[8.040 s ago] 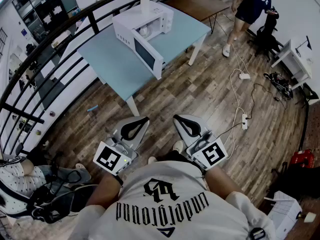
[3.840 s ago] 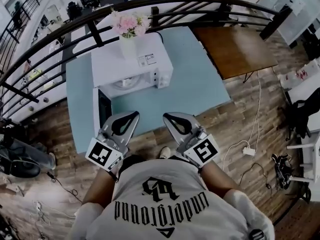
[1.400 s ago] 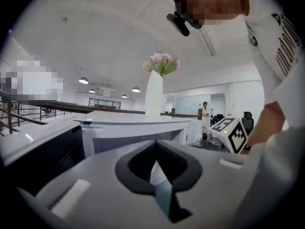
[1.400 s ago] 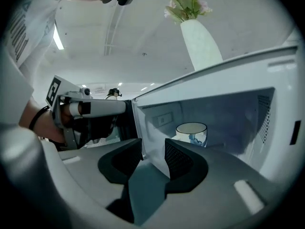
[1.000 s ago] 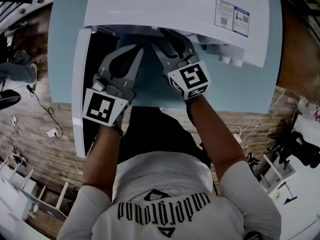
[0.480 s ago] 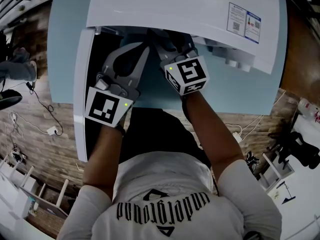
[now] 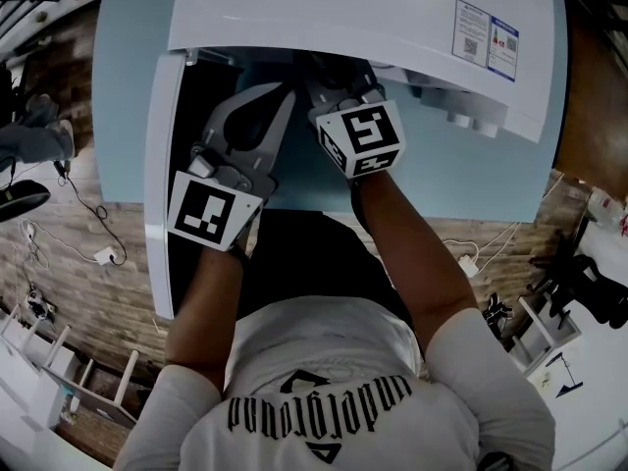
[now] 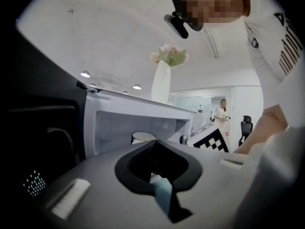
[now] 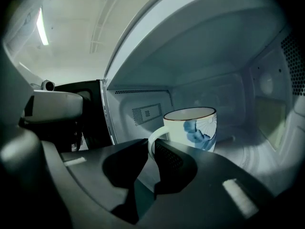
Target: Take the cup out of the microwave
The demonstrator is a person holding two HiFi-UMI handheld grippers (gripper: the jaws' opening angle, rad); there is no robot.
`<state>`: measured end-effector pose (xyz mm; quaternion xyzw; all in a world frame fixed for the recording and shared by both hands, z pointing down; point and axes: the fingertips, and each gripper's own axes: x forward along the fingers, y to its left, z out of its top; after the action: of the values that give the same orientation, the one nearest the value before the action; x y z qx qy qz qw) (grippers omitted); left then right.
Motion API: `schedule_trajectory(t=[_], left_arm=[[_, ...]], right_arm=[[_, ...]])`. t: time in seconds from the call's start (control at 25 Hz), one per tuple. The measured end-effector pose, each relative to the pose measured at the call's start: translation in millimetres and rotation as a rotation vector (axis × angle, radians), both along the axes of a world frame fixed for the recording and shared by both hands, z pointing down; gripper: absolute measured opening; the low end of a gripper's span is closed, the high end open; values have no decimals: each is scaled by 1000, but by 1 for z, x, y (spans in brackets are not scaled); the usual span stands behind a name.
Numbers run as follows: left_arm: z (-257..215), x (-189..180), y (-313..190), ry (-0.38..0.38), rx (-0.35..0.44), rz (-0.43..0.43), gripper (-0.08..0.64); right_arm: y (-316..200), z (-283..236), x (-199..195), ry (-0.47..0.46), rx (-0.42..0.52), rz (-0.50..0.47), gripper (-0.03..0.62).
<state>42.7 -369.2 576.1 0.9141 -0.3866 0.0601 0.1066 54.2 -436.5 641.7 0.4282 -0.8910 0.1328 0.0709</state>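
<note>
**Right gripper on cup handle, cup inside microwave**

Right gripper (image 9: 150,146) is reached into the microwave (image 7: 343,8), jaws nearly closed, pinching the cup's handle between the tips. Cup (image 9: 193,128) is upright on the oven floor, white with a blue print, handle pointing at the gripper. Door (image 7: 162,165) is swung open to the left. Left gripper (image 8: 155,143) sits just outside the opening, beside the door, over the table (image 7: 128,86). Its jaws are closed tip to tip with nothing between them. Vase (image 8: 161,82) with flowers stands on the microwave's top
</note>
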Motion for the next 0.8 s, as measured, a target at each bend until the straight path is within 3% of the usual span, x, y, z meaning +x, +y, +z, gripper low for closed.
schedule_trajectory(t=[0.8], left_arm=[[-12, 9, 14, 23, 2, 4, 51]], right_arm=[[42, -25, 9, -51, 67, -66, 41]])
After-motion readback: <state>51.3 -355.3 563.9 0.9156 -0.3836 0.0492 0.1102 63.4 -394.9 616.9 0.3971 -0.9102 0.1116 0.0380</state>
